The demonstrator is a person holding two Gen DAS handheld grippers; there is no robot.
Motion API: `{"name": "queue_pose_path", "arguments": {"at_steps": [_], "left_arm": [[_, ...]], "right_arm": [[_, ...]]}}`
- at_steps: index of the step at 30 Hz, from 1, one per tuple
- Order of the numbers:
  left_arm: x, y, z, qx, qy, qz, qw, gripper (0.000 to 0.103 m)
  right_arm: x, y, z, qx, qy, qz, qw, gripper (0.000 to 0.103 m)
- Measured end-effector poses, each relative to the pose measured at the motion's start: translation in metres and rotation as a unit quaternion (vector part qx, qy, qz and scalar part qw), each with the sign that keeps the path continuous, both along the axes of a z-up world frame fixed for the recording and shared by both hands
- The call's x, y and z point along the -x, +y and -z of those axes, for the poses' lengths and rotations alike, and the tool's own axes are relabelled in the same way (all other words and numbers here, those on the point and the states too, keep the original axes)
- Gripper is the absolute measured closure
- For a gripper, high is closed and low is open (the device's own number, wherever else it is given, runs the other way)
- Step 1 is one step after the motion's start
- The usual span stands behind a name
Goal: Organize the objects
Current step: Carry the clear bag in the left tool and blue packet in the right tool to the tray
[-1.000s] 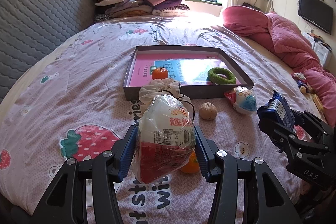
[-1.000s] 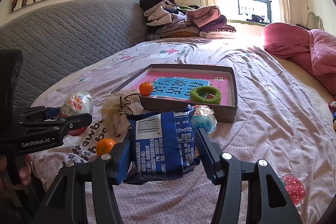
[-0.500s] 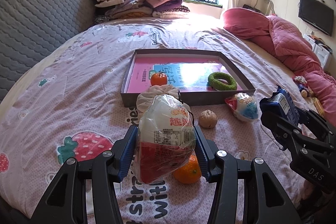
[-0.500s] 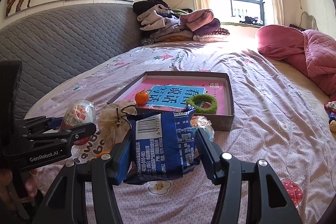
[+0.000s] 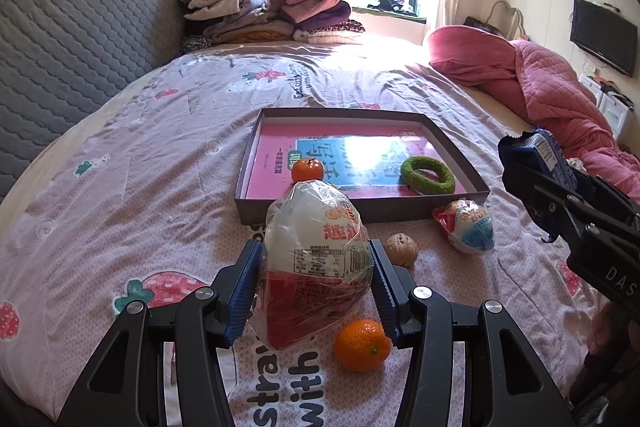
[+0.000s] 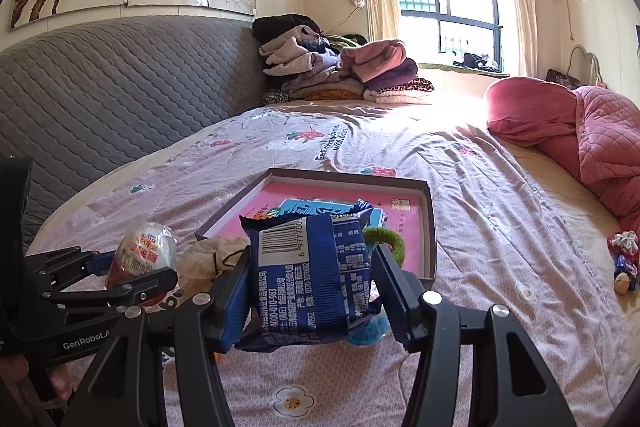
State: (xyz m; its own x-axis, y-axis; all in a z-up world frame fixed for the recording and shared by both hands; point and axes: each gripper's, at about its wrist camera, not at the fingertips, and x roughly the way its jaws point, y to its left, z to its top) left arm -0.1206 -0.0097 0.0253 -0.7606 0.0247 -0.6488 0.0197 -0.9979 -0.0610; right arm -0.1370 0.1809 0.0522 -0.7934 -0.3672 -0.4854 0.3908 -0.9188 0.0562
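Snacks fill both your tools: your left gripper (image 5: 316, 291) is clenched on a wrapped egg-shaped snack (image 5: 314, 263), held above the strawberry-print bedspread (image 5: 132, 187), and your right gripper (image 6: 310, 291) is clamped on a blue snack packet (image 6: 310, 267), held above the bed just short of the shallow box (image 5: 452, 143). Inside that box lie a tangerine (image 5: 307, 169) and a green ring (image 5: 427, 175). On the bedspread in front of it sit a walnut (image 5: 401, 249), an orange (image 5: 362, 345) and a second wrapped egg (image 5: 466, 227).
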Motion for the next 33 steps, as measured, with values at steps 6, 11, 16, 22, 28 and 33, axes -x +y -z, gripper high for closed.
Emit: {"name": "queue_pose_path", "arguments": {"at_steps": [6,11,16,22,28,33], "left_arm": [[0.012,0.000,-0.004,0.003,0.004,-0.002,1.0000,0.049],[0.025,0.002,-0.010,0.003,0.008,-0.001,1.0000,0.049],[0.041,0.005,-0.013,0.004,0.008,0.001,1.0000,0.049],[0.060,0.009,-0.013,0.008,0.006,0.004,0.9999,0.049],[0.079,0.011,-0.015,0.013,0.008,0.003,0.9999,0.049],[0.097,0.011,-0.016,0.014,0.004,0.006,0.9999,0.049]], "right_arm": [[0.015,-0.004,-0.006,-0.003,0.007,-0.006,1.000,0.046],[0.027,-0.004,-0.008,-0.006,0.008,-0.005,1.000,0.046],[0.036,-0.002,-0.007,-0.007,0.006,-0.004,1.000,0.046],[0.045,0.003,-0.008,-0.006,0.006,0.001,1.000,0.046],[0.057,0.004,-0.010,-0.011,0.011,0.005,1.000,0.046],[0.072,0.004,-0.007,-0.020,0.009,0.008,1.000,0.046]]}}
